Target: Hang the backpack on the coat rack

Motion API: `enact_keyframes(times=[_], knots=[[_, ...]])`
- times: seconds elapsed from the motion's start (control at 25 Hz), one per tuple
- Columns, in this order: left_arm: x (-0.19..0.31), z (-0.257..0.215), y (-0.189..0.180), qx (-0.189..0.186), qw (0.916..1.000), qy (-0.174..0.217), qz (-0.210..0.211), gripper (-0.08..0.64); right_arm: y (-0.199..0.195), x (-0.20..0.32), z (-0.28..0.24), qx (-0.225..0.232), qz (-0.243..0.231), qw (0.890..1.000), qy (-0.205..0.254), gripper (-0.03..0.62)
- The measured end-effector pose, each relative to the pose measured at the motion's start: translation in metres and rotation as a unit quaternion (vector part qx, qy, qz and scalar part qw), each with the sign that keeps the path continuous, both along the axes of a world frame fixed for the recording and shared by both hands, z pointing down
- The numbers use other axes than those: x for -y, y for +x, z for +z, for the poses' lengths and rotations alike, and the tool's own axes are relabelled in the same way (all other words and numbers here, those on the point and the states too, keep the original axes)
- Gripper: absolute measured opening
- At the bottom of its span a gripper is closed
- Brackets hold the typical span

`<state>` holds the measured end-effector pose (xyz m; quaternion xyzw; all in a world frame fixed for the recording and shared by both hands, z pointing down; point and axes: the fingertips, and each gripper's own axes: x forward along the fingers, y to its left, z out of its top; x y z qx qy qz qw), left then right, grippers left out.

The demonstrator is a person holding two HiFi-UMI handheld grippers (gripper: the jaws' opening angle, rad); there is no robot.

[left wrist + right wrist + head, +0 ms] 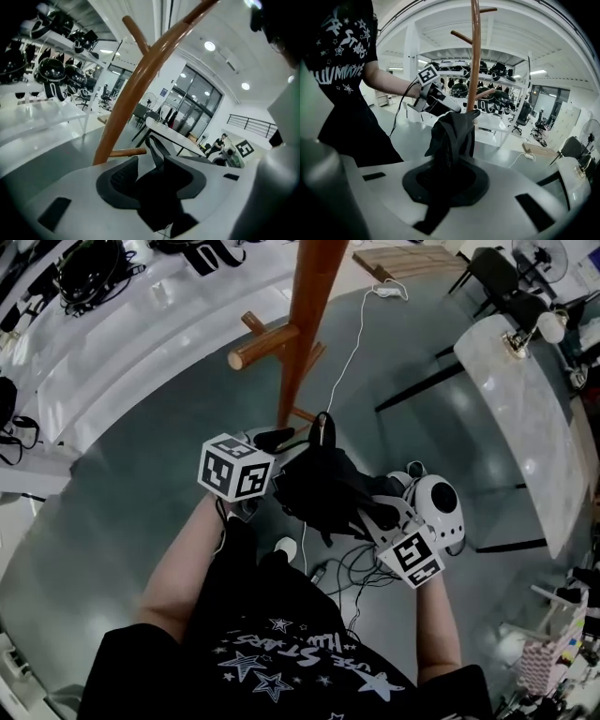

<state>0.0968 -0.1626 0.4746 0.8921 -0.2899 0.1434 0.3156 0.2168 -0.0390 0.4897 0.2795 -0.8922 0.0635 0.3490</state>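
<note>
Indoors, a white table is standing near the wooden coat rack on grey floor. The right gripper is clamping the black backpack. The left gripper is gaping wide around its fabric.

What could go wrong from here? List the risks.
1. The left gripper has its jaws apart around the backpack fabric, so only the right gripper clamps it; the bag may sag or swing.
2. No strap is over a peg of the coat rack yet; it could miss.
</note>
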Motion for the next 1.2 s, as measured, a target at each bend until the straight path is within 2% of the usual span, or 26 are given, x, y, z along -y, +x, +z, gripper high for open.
enact_keyframes(times=[0.28, 0.32, 0.36, 0.4, 0.44, 0.76, 0.96, 1.2], knots=[[0.020, 0.023, 0.020, -0.045, 0.9967, -0.068, -0.008, 0.188, 0.010, 0.003, 0.008, -0.011, -0.014, 1.000, -0.001, 0.018], [0.021, 0.023, 0.024, -0.055, 0.9958, -0.074, -0.004, 0.159, 0.012, 0.005, 0.009, -0.011, -0.012, 1.000, -0.001, 0.018], [0.021, 0.022, 0.028, -0.062, 0.9952, -0.076, 0.000, 0.097, 0.014, 0.006, 0.010, -0.011, -0.009, 1.000, -0.003, 0.018], [0.021, 0.020, 0.031, -0.068, 0.9950, -0.073, 0.003, 0.039, 0.016, 0.007, 0.011, -0.011, -0.006, 1.000, -0.006, 0.018], [0.021, 0.018, 0.033, -0.072, 0.9951, -0.068, 0.004, 0.025, 0.016, 0.009, 0.012, -0.010, -0.004, 1.000, -0.008, 0.018], [0.020, 0.008, 0.027, -0.061, 0.9972, -0.038, -0.020, 0.016, 0.021, 0.022, 0.019, 0.002, -0.001, 1.000, -0.017, 0.018], [0.021, 0.009, 0.030, -0.070, 0.9962, -0.041, -0.033, 0.015, 0.030, 0.029, 0.029, 0.019, 0.023, 0.999, -0.035, 0.018], [0.027, 0.022, 0.035, -0.057, 0.9960, -0.047, -0.050, 0.015, 0.037, 0.041, 0.046, 0.021, 0.034, 0.998, -0.052, 0.018]])
